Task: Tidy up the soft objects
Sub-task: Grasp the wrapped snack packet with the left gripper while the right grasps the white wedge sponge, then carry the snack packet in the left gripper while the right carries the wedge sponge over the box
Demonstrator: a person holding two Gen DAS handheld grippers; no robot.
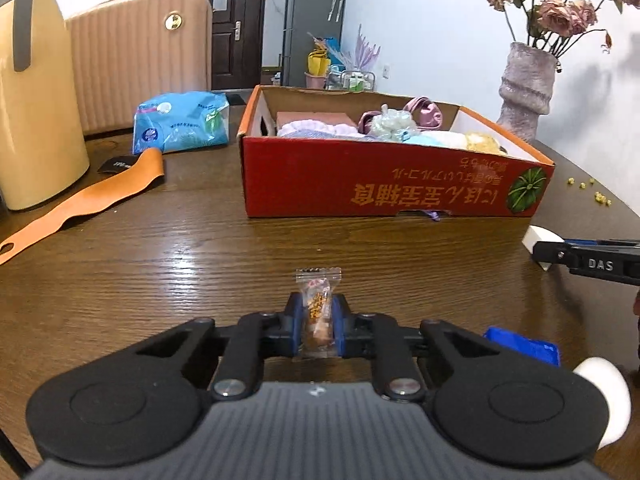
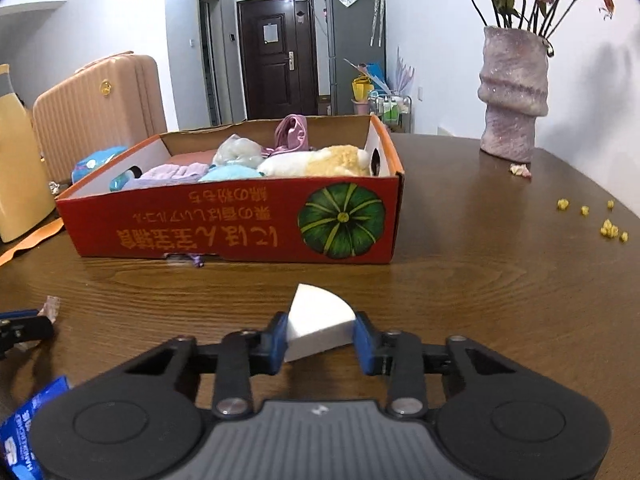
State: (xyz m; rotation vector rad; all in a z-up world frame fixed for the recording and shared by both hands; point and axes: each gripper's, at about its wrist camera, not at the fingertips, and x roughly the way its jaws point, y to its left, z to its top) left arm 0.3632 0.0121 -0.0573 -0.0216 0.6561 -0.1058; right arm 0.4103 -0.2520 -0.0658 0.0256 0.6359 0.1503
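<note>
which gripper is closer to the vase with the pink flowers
Right. The right gripper, holding the white sponge wedge, sits front-left of the vase; the left gripper, clamping a wrapped candy, is farther left.

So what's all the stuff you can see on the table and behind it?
Cardboard box: 1, red with a green pumpkin picture, middle of the table.
Soft things: several, purple, blue, white-yellow, pink, inside the box.
Wrapped snack: 1, clear wrapper, orange-brown, held in the left gripper.
Sponge wedge: 1, white, held in the right gripper.
Vase: 1, pale purple, dried pink roses, far right of the table.
Crumbs: a few, yellow, right table edge.
Blue packet: 1, left of the box.
Orange strap: 1, table's left side.
Suitcase: 1, peach, behind the table.
Door: 1, dark brown, far back.
Table: 1, dark wood.
Left gripper: black with blue pads, shut.
Right gripper: same, shut.
</note>
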